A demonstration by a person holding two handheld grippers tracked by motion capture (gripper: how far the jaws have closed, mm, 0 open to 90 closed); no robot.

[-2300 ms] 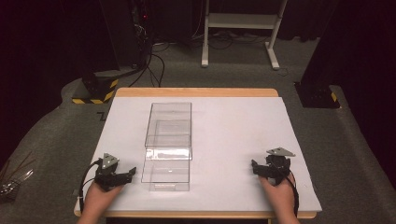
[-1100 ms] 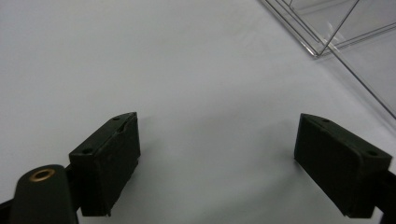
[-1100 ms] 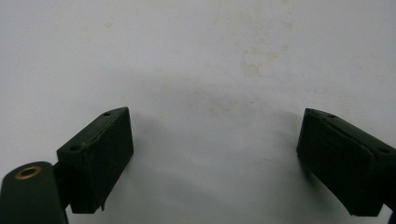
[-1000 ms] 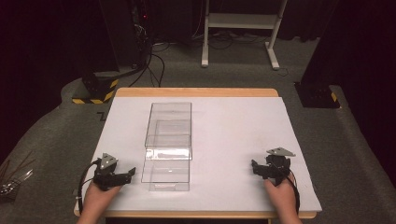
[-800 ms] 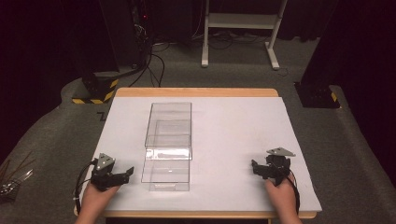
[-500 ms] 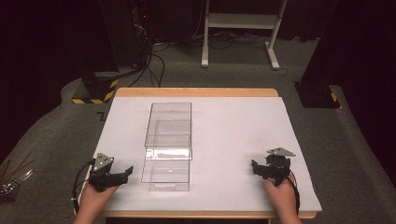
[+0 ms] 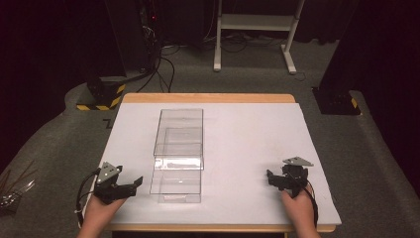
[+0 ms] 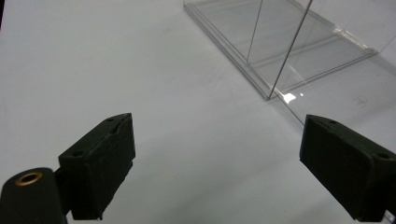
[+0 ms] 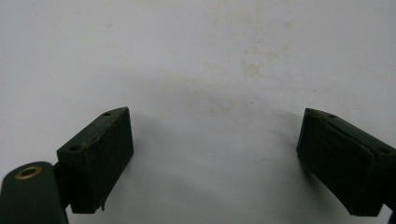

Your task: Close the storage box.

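Observation:
A clear acrylic box (image 7: 179,148), long and open-topped, stands left of centre on the white table (image 7: 247,129). My left gripper (image 7: 132,184) rests near the front left corner, pointing right at the box's near end, a short gap away. Its jaws are opening and nothing is between them. In the left gripper view the left gripper (image 8: 219,163) frames bare table, with the box's corner (image 8: 289,51) ahead at upper right. My right gripper (image 7: 271,178) lies near the front right, open. In the right gripper view the right gripper (image 9: 215,158) has only faintly stained white surface between the jaws.
The table's wooden rim (image 7: 208,98) shows at the far side. Beyond it on grey carpet are a black stand with a yellow-striped base (image 7: 101,94), cables (image 7: 158,64), a white frame (image 7: 257,29) and a black base (image 7: 337,101).
My left gripper has shifted slightly left and toward the near edge. The right gripper and the box have not moved.

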